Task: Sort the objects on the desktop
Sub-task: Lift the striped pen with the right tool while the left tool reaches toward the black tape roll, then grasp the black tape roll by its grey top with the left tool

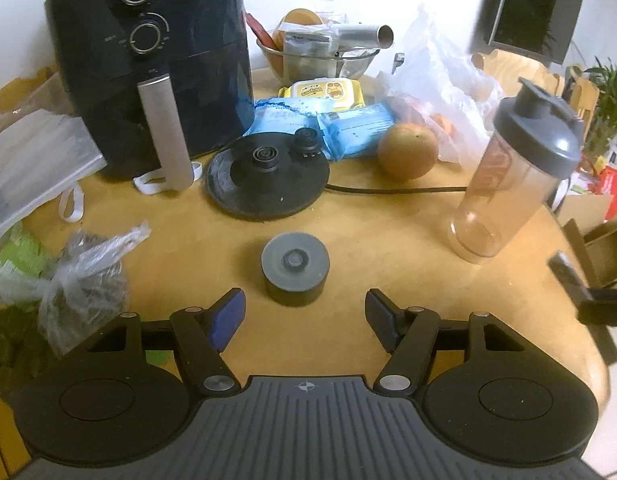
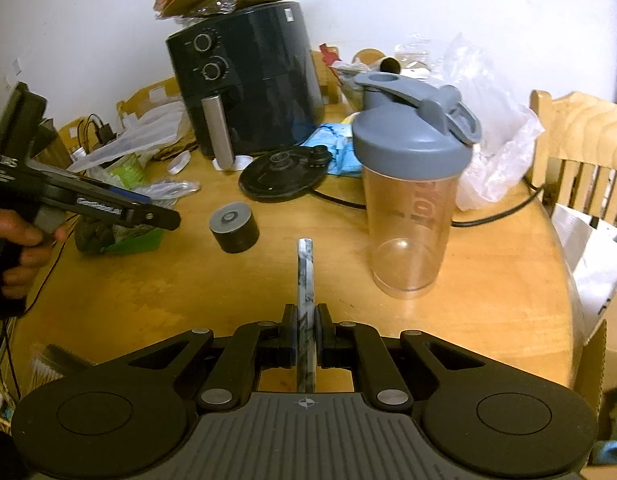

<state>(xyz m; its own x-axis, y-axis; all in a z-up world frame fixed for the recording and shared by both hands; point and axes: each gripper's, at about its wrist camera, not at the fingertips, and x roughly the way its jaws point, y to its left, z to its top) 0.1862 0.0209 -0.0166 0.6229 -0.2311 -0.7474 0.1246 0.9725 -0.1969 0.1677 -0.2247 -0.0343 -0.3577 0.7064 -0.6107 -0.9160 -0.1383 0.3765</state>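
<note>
The small round can (image 1: 295, 273) is seen on the table just ahead of the left gripper (image 1: 304, 318), whose jaws are spread. A flat stick (image 2: 305, 280) is pinched by the right gripper (image 2: 305, 332), farther from the can.

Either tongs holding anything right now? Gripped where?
Right tongs are shut on a thin marbled stick, gripped near its lower end. Left tongs are open and empty, short of the small black canister.

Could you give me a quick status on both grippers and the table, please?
Left gripper open, short of small black canister. Right gripper shut on marbled stick. Shaker bottle close right.
</note>
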